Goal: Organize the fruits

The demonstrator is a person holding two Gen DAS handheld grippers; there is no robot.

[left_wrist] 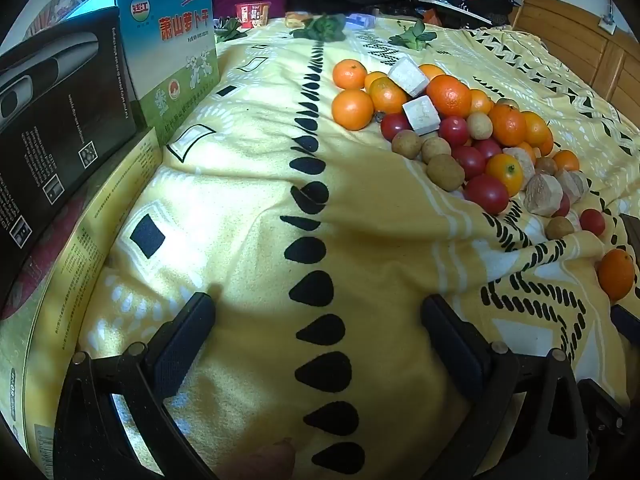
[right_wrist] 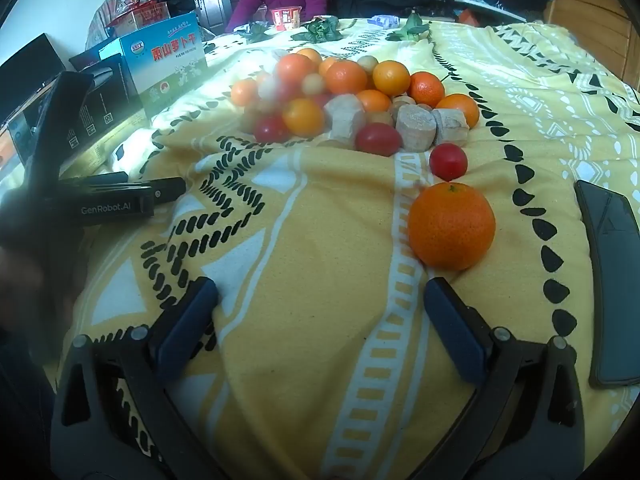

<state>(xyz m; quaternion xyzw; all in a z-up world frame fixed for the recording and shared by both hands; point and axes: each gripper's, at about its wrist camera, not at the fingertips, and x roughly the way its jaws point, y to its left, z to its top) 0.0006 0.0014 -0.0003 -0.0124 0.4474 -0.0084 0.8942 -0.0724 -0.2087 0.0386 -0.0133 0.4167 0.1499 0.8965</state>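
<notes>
- Heaped in one mixed pile (left_wrist: 452,136) on the yellow blanket (left_wrist: 248,208): oranges, small red tomatoes, brownish round fruits and pale cut chunks, all touching; nothing sorted yet, judging by the mix.
- Resting apart from the heap, nearest the right gripper (right_wrist: 320,304): one lone orange (right_wrist: 451,226), just ahead of the right-hand finger, stem dimple facing up; round, so no long axis to speak of.
- Lying between that orange and the heap: a single red tomato (right_wrist: 448,161), slightly oval, long axis roughly upright in the right wrist view.
- Left gripper (left_wrist: 318,316): fingers spread wide, nothing between them, hovering over bare blanket well short of the pile and angled downward; probably held ready for a first pick.
- Right gripper: fingers likewise wide apart and empty, aimed down at the cloth with the lone orange slightly right of centre; probably the easiest first target, being free of neighbours.
- Stacked along the left edge: boxes (left_wrist: 168,52), perhaps meant as places for sorted fruit, though impossible to tell.
- Flat on the blanket at far right: a dark phone (right_wrist: 612,280), clear of the fruit.
</notes>
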